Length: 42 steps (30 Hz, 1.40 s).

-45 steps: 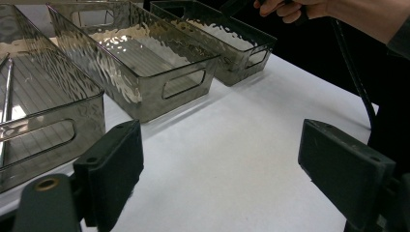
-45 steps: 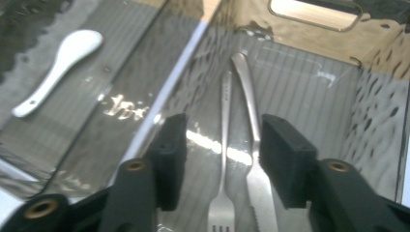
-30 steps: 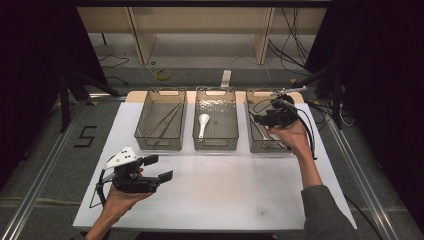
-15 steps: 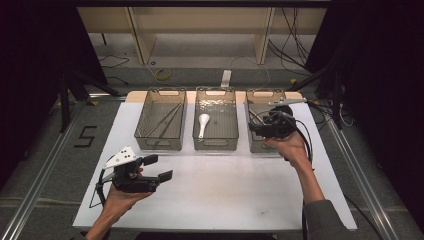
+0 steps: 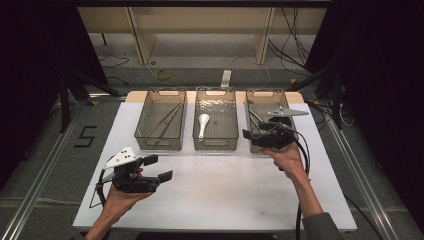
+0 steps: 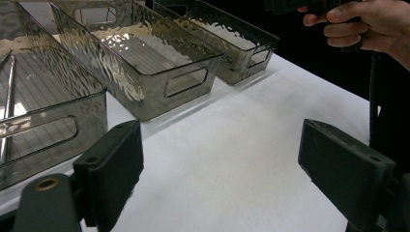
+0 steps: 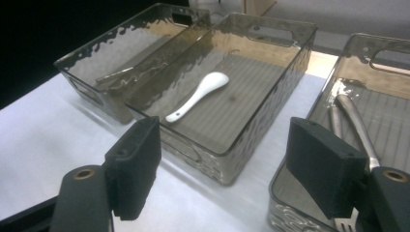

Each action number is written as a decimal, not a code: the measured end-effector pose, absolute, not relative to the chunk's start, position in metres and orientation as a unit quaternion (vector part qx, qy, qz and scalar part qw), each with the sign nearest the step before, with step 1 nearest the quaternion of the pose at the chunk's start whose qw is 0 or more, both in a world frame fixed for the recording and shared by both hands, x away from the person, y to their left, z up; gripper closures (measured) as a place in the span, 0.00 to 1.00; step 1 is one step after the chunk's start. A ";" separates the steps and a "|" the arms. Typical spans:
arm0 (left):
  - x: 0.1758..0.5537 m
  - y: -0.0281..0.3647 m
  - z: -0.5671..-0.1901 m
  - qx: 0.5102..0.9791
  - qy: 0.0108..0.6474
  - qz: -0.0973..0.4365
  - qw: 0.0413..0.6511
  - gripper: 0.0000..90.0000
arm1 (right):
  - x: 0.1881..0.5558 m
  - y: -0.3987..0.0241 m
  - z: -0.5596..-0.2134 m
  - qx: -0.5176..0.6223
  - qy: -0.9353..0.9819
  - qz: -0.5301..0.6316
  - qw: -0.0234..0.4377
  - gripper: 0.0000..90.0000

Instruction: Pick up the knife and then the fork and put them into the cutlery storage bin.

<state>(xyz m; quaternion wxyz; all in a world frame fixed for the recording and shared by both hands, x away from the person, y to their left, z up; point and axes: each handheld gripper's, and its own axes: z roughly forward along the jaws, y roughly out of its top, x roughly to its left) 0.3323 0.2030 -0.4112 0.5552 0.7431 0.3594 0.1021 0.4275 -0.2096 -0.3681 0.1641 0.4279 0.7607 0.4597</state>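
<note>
Right now the right gripper hangs over the near-left corner of the right bin, held in the person's right hand; its jaws stand wide apart w/ nothing between them, and they have just been opening. From the right gripper view the pads frame the near wall of the middle bin, and in the right bin lie metal utensils w/ fork tines peeking out at the bottom edge, just beside the right pad. A white spoon lies alone in the middle bin, bowl end toward the far side, handle toward the person. The left bin holds a few thin metal sticks lying at a slant; can't tell exactly what they are. All 3 bins sit side by side, close but not clearly touching, at the far edge of the white table. The left gripper sits low over the near-left part of the table, well apart from the bins, in the left hand; jaws spread wide, empty, only bare tabletop between the pads. In the left gripper view the right hand shows top right, fingers wrapped round its gripper's handle.
</note>
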 end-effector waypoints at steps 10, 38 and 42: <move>0.332 0.203 -0.411 0.742 0.360 0.101 0.556 0.17 | 0.410 -0.205 -0.374 0.415 0.753 0.484 0.161 0.32; 0.332 0.203 -0.412 0.742 0.356 0.088 0.561 0.17 | 0.351 -0.205 -0.410 0.395 0.747 0.517 0.137 0.29; 0.331 0.203 -0.412 0.741 0.353 0.088 0.564 0.17 | 0.345 -0.210 -0.416 0.396 0.747 0.516 0.139 0.28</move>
